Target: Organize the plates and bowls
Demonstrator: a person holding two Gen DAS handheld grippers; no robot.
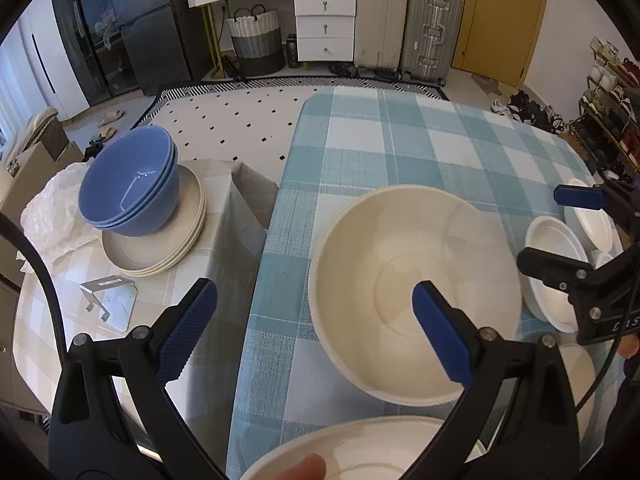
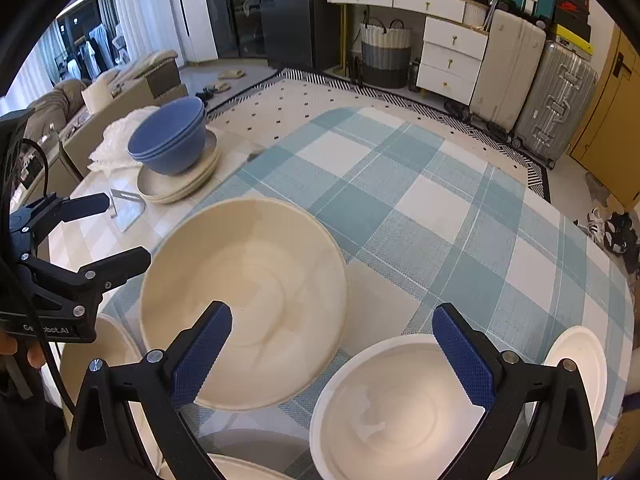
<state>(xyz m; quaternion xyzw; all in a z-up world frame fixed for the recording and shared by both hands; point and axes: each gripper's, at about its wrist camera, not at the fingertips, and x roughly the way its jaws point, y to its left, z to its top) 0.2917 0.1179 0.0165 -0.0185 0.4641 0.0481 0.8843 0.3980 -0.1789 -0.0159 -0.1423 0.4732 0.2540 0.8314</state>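
Note:
A large cream bowl (image 1: pixel 412 288) (image 2: pixel 244 300) lies on the blue checked tablecloth (image 1: pixel 400 148) (image 2: pixel 420 208), its right rim blurred. My left gripper (image 1: pixel 314 330) (image 2: pixel 116 232) is open; in the left wrist view its right finger overlaps the bowl's inside and nothing is clamped. My right gripper (image 2: pixel 332 354) (image 1: pixel 560 232) is open too, between the cream bowl and a white bowl (image 2: pixel 400 412) (image 1: pixel 556 264). Three stacked blue bowls (image 1: pixel 128 184) (image 2: pixel 168 140) sit on a pile of cream plates (image 1: pixel 160 252) (image 2: pixel 180 184) on the side table.
A second white dish (image 1: pixel 592 216) (image 2: pixel 580 364) lies at the table's right edge. Another cream dish (image 1: pixel 360 452) is at the near edge, with a fingertip (image 1: pixel 308 468) on it. A metal bracket (image 1: pixel 108 300) (image 2: pixel 126 208) and crumpled plastic (image 1: pixel 52 216) share the side table.

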